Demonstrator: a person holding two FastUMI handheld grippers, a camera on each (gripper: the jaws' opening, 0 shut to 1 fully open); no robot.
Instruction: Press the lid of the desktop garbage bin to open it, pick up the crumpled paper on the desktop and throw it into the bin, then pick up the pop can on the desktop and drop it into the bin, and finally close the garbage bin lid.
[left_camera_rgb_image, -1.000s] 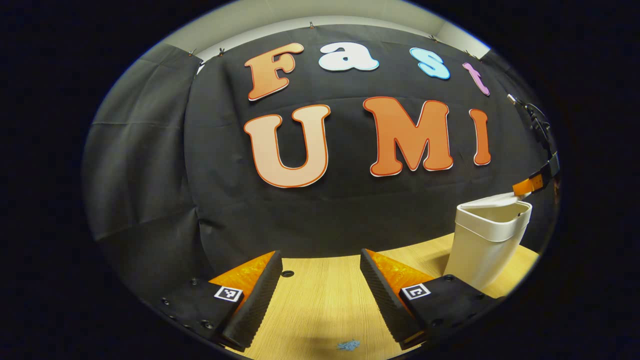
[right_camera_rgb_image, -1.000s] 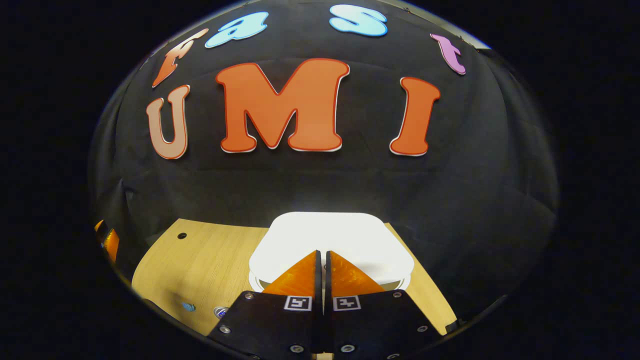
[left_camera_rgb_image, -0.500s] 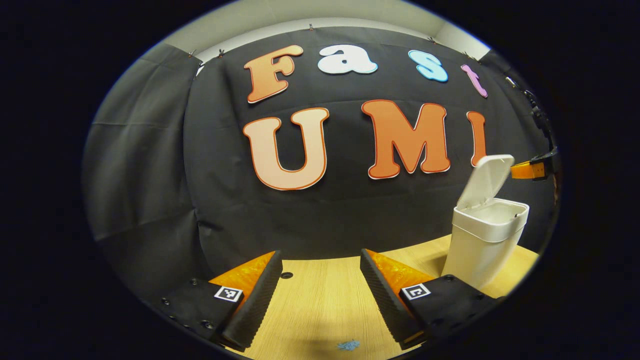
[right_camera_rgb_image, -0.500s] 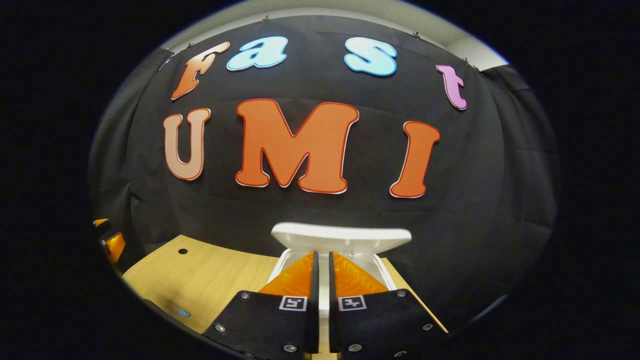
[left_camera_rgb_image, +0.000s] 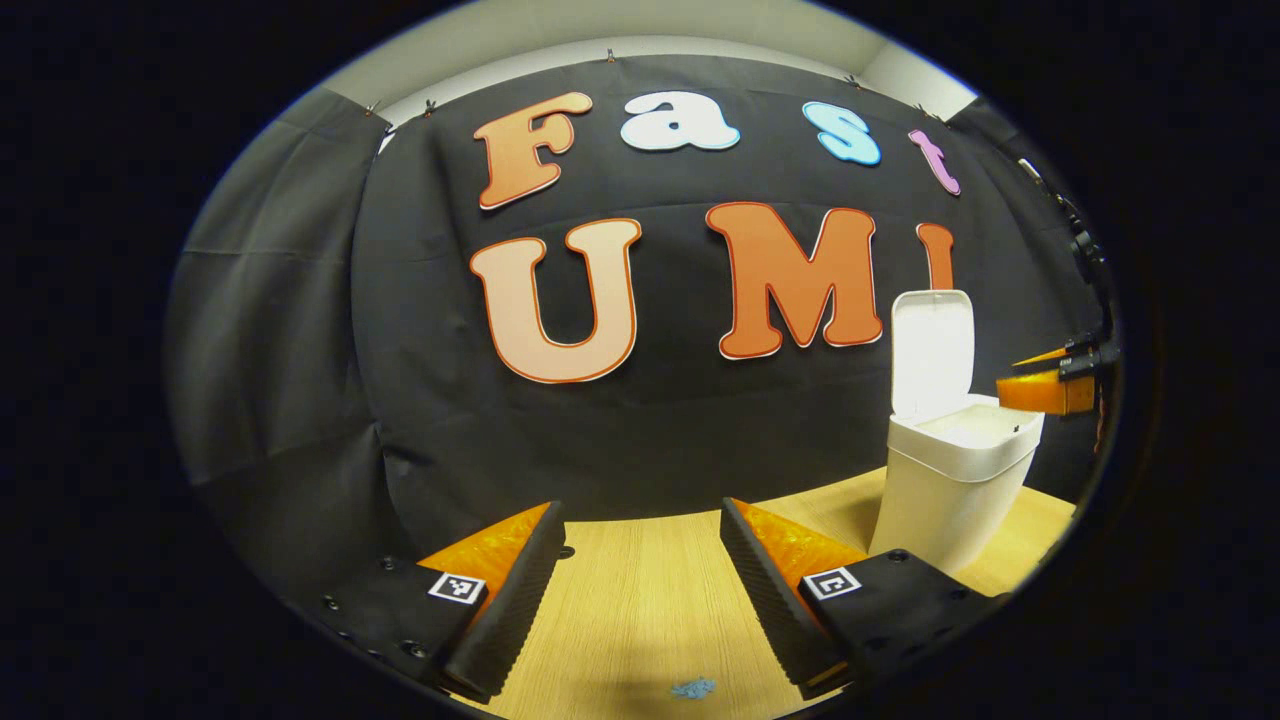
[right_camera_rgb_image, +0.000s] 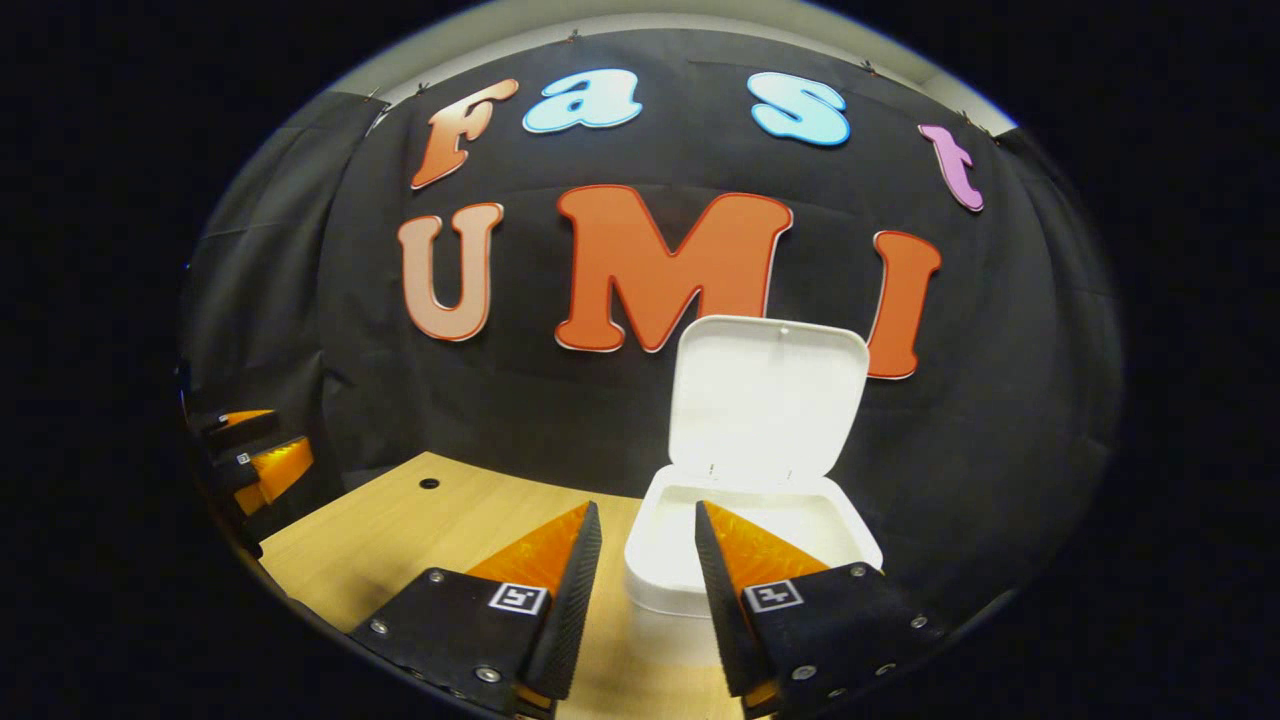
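A: What was the biggest thing on show?

B: The light wooden desktop (left_camera_rgb_image: 640, 590), running up to the black cloth wall at the far side. It had a small round hole (right_camera_rgb_image: 429, 483) near its far edge.

A: And the garbage bin?

B: The white garbage bin (left_camera_rgb_image: 950, 490) stood upright on the desktop, toward the right in the left gripper view. In the right gripper view it sat just beyond that gripper's fingers, a little to the right of centre. Its lid (right_camera_rgb_image: 768, 398) was swung up, standing nearly upright on the far side of the bin's open mouth.

A: How were the grippers?

B: The left gripper (left_camera_rgb_image: 640, 590) hung low over the bare desktop with its fingers spread wide and only wood between them. The right gripper (right_camera_rgb_image: 645, 590) was just above the near rim of the bin, fingers parted with a clear gap, gripping nothing. The left gripper view caught it at the far right, beside the bin's top.

A: Could you see the left one from the right side?

B: Yes, at the far left edge of the right gripper view, well apart from the bin.

A: Any paper or can?

B: Just a small crumpled blue scrap (left_camera_rgb_image: 693, 688) lying on the desktop at the near edge of the left gripper view, below the fingers. I could not tell more about it; it was too small.
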